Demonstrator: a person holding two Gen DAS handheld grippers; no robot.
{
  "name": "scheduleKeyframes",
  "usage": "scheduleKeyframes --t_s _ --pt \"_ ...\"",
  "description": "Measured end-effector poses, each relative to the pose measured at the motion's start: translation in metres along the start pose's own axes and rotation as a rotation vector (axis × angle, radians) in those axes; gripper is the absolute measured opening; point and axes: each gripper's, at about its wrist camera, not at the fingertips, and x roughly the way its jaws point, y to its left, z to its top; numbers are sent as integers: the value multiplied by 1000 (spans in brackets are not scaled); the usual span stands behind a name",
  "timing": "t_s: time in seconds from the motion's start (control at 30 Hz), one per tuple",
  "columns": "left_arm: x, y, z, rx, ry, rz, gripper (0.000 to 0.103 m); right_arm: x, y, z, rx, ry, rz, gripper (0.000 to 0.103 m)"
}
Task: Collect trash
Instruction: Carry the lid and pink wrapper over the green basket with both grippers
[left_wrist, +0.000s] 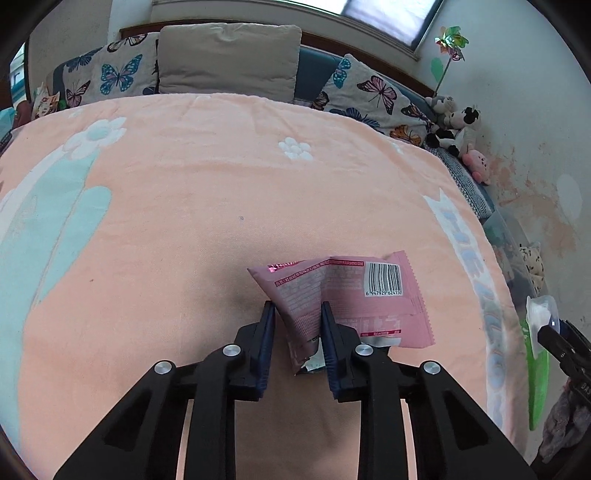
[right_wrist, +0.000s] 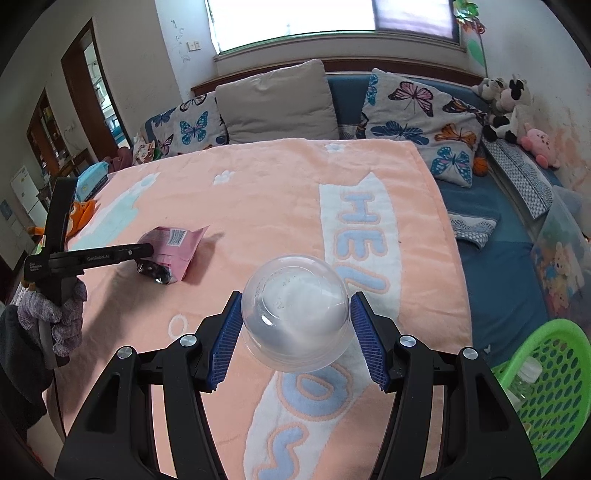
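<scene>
Surface: bed w/ peach blanket (right_wrist: 258, 192), pale flower shapes on its left half, white band w/ blue letters down the right. Room: doorway far left, window (right_wrist: 295, 18) over the headboard, stained wall on the right.

Edges/room: blanket's mid stretch is bare and flat. Left edge crowded by a blue box (right_wrist: 90, 181) and an orange plush (right_wrist: 79, 216). Right edge drops to a blue sheet (right_wrist: 495, 266); green basket (right_wrist: 546, 387) sits low at far right, a plastic bottle inside.

Around, L to R: gloved hand (right_wrist: 55, 317) holds the left gripper (left_wrist: 297, 310), jaws pinching a fold of the pink wrapper (left_wrist: 354, 295), which lies on the blanket left of centre, barcode up. Right gripper (right_wrist: 295, 317) clasps a clear dome lid (right_wrist: 295, 314) above the lettered band, pads against both sides. Butterfly pillows (right_wrist: 417, 122) and a beige pillow (right_wrist: 277, 103) line the headboard; cow plush (right_wrist: 509, 107) and pink plush (right_wrist: 535, 142) in the right corner, well apart from both grippers.
</scene>
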Motion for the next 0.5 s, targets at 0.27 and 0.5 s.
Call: scheduleKeyframes --t_s 0.27,0.5 --pt "-38 -28 -11 53 -46 -12 15 -33 -11 -13 20 -32 -18 60" --pt "-67 -69 -24 110 -72 -64 13 -68 -27 -37 49 -55 -52 60"
